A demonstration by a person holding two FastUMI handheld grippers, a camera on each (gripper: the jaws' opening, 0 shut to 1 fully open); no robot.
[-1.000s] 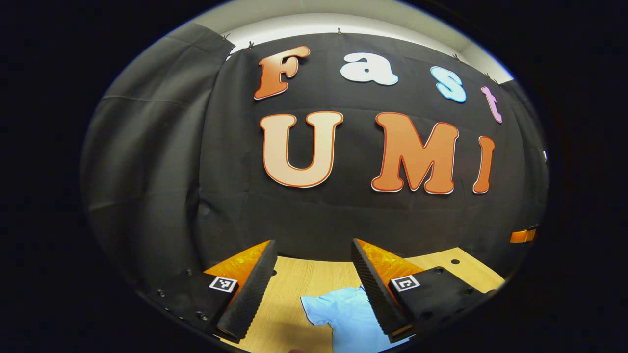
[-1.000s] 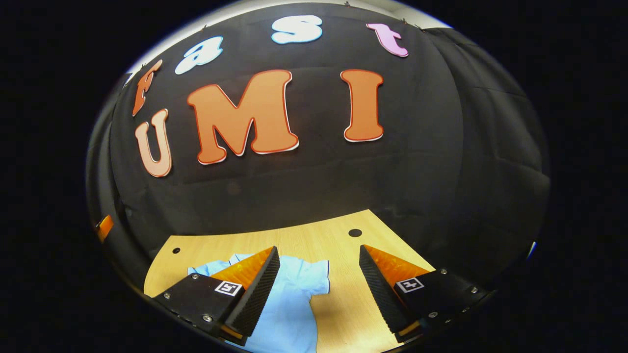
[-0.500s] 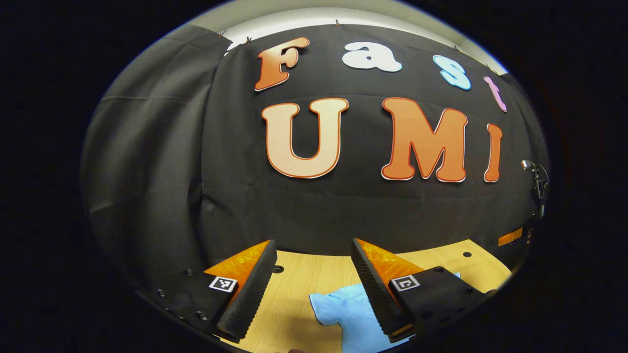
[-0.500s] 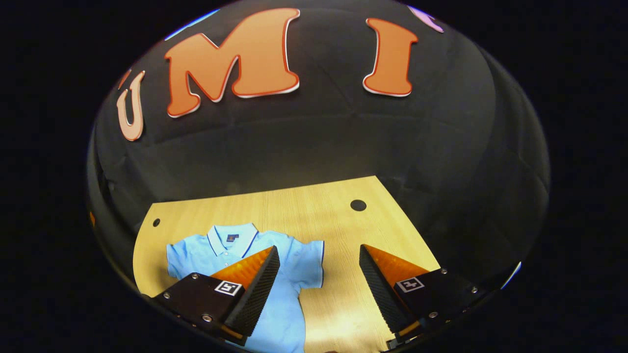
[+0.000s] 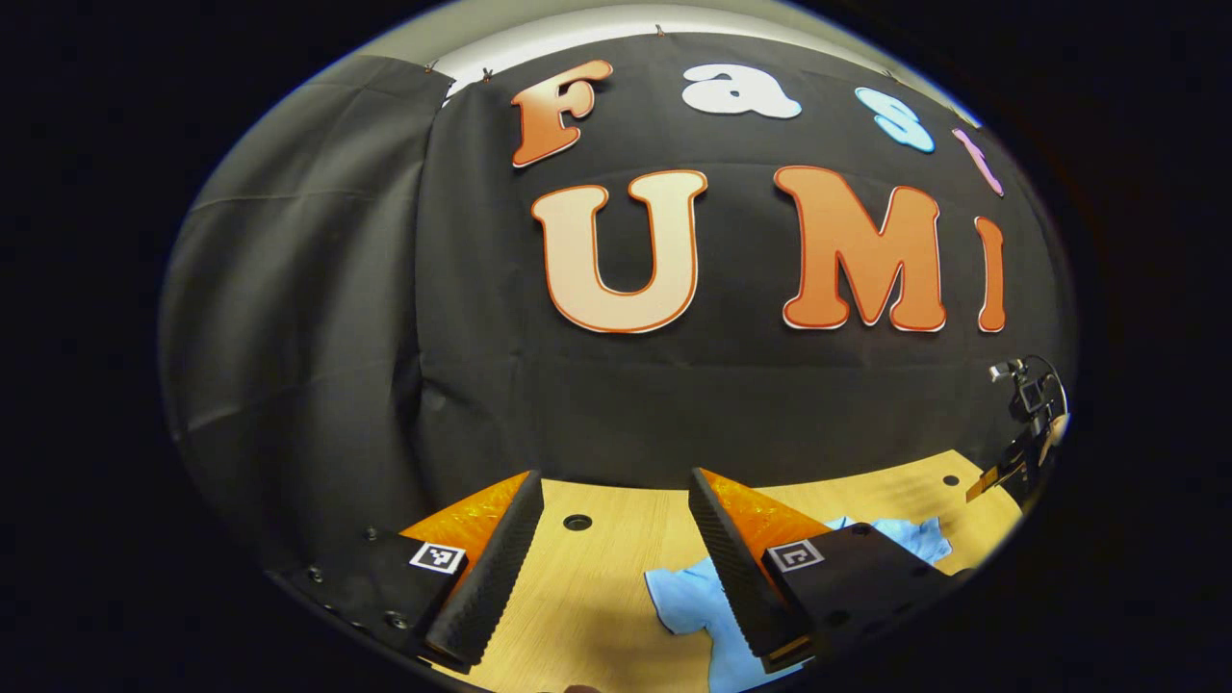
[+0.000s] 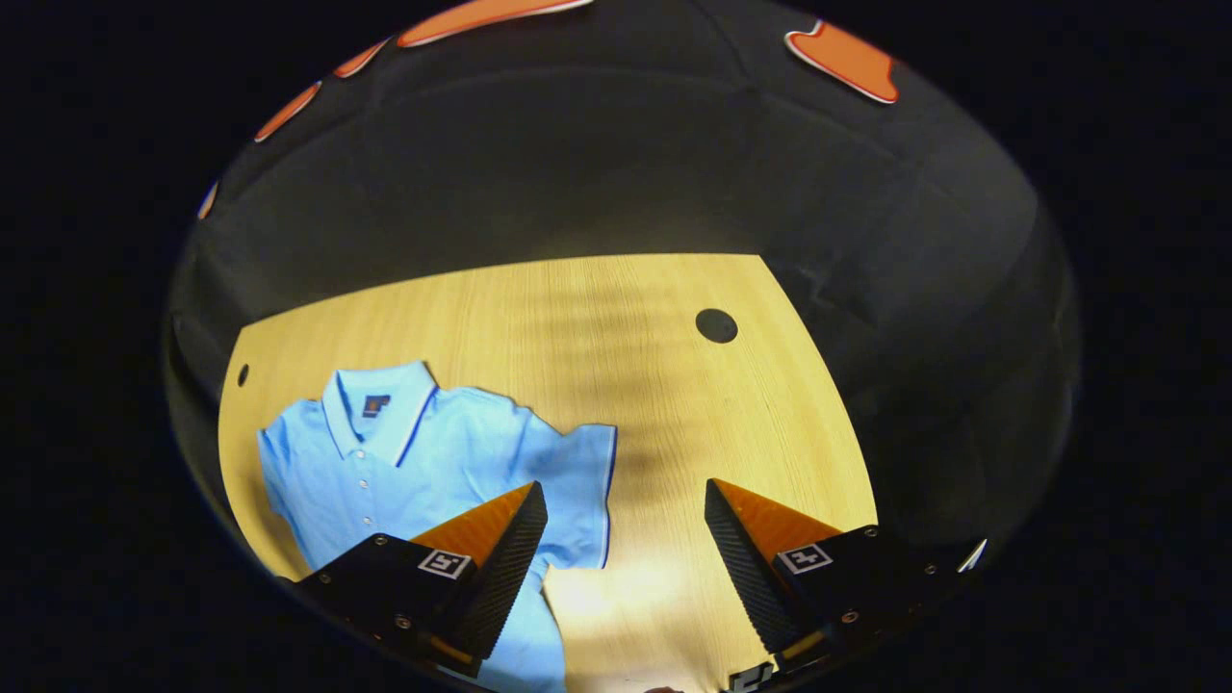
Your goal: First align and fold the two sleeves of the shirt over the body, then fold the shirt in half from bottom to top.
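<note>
Zero folds done: shirt lies flat on counter, both sleeves out. Left gripper and right gripper gape, holding nothing; sleeve folds and bottom-to-top fold remain

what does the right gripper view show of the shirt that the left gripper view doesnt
Right gripper view: the light blue polo shirt's collar, button placket and one spread sleeve, lying flat and unfolded.

Left gripper view: the other gripper far off at the table's edge, plus a table hole near its own fingers.

Both: the pale wooden table, part of the blue shirt, and each gripper's fingers apart, holding nothing.
</note>
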